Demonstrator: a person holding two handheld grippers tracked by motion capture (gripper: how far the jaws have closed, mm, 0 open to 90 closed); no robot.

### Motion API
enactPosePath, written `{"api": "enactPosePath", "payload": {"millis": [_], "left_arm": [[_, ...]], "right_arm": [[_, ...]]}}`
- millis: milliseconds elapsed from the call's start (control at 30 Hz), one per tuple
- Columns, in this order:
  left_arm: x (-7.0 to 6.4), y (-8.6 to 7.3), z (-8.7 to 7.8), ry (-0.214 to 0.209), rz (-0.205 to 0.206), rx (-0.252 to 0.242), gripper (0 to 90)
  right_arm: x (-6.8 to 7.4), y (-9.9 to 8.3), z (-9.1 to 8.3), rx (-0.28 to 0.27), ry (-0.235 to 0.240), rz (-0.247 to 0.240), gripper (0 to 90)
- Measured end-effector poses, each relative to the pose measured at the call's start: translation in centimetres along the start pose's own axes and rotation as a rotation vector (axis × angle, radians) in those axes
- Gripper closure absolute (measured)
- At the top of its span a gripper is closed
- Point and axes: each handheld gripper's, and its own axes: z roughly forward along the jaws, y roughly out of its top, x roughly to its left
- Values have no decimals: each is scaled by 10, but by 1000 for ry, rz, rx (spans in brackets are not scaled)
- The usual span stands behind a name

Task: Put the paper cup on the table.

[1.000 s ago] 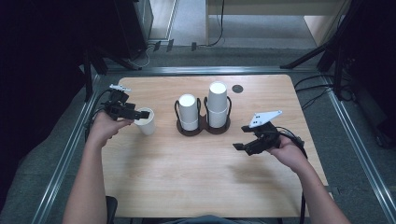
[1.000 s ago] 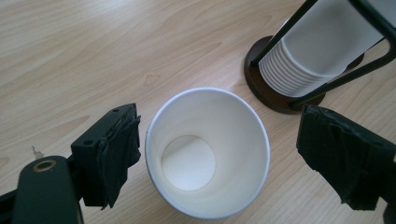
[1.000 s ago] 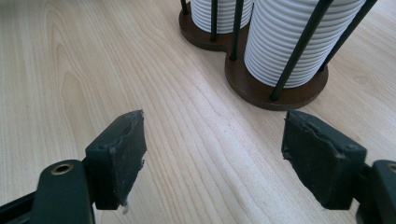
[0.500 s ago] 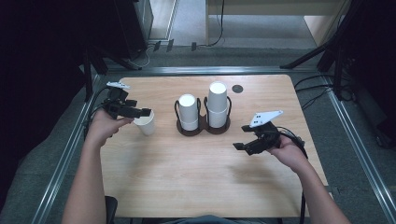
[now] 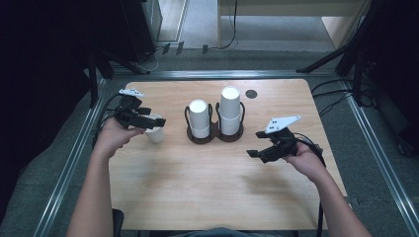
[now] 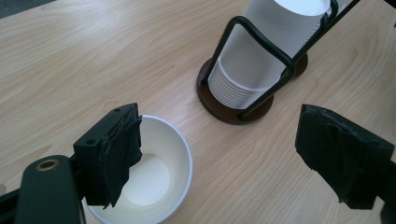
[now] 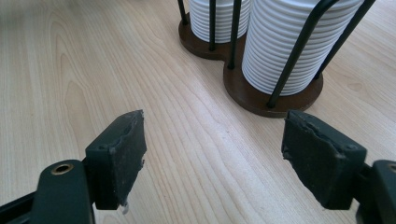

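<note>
A single white paper cup (image 5: 156,133) (image 6: 152,179) stands upright and empty on the left part of the wooden table (image 5: 212,197). My left gripper (image 5: 158,121) (image 6: 222,121) hovers just over it, open wide. Its left pad (image 6: 116,156) overlaps the cup's near rim, and the right pad is well clear. A dark wire holder (image 5: 214,134) (image 6: 233,109) (image 7: 261,95) carries two stacks of white cups (image 5: 199,117) (image 5: 230,109) at the table's middle. My right gripper (image 5: 256,144) (image 7: 215,121) is open above bare wood, right of the holder.
A small dark round disc (image 5: 251,94) sits in the tabletop near the far edge. Metal rails run along the table's left and right sides. Cables trail from both grippers. Bare wood stretches across the near half of the table.
The left gripper has shifted slightly over the single cup, which stays in about the same spot. The right gripper has hardly moved.
</note>
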Motion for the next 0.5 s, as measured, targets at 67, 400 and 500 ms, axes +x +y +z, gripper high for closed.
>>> {"api": "enactPosePath", "payload": {"millis": [67, 400, 500], "left_arm": [[-5, 0, 1, -2, 12, 5, 147], [-21, -7, 8, -55, 50, 11, 161], [-24, -9, 11, -65, 58, 12, 161]], "right_arm": [[0, 1, 0, 3, 4, 7, 222], [-1, 5, 1, -6, 10, -3, 222], [-1, 5, 2, -6, 12, -6, 222]]}}
